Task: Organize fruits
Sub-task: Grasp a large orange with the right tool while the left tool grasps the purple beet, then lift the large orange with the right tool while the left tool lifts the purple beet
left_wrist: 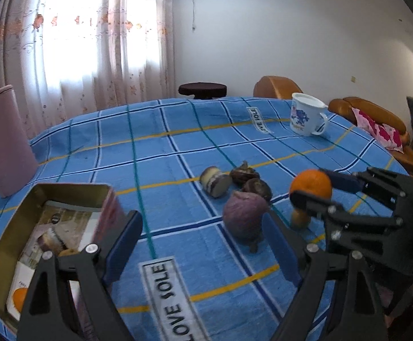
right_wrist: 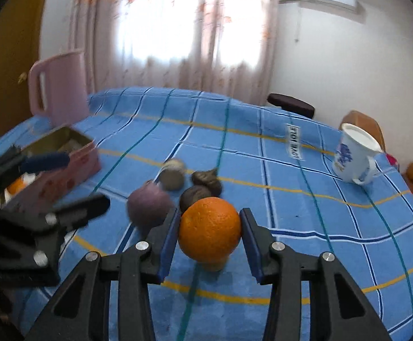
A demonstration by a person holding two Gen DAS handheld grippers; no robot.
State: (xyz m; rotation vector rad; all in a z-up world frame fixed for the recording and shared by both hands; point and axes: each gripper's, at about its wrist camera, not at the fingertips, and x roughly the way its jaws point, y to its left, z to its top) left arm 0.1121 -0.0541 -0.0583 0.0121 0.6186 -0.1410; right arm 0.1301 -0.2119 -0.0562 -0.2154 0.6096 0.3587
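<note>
**Round orange in a narrow grip, and my other hand in the way**

My right jaws are clenched on the orange (right_wrist: 209, 227). The pads meet it at its widest part and close to their tips, and from my left wrist view it appears to hang clear of the bench (left_wrist: 149, 147). A smooth ball held that far forward could roll out if I swing or twist my wrist quickly. It would then drop among the purple sweet potato (left_wrist: 243, 216) and the two dark knobbly tubers (left_wrist: 244, 173) just ahead and to the left of those jaws. There is an orange-tinted patch beneath the fruit, and I cannot tell what it is.

The tin box (left_wrist: 73, 189) lies far to the left of my right jaws, and my left jaws stand between the two. Carrying the orange straight across risks knocking one hand against the other or nudging the sweet potato. The tin already holds things, so a careless drop could bounce back out.

My left jaws are released, spread wide and empty. The tin is just to their left, and the sweet potato is ahead, near the right finger. Both hands tilt down toward the bench. Seen from my left wrist, my right hand reaches in from the right, turned partly on its side.
</note>
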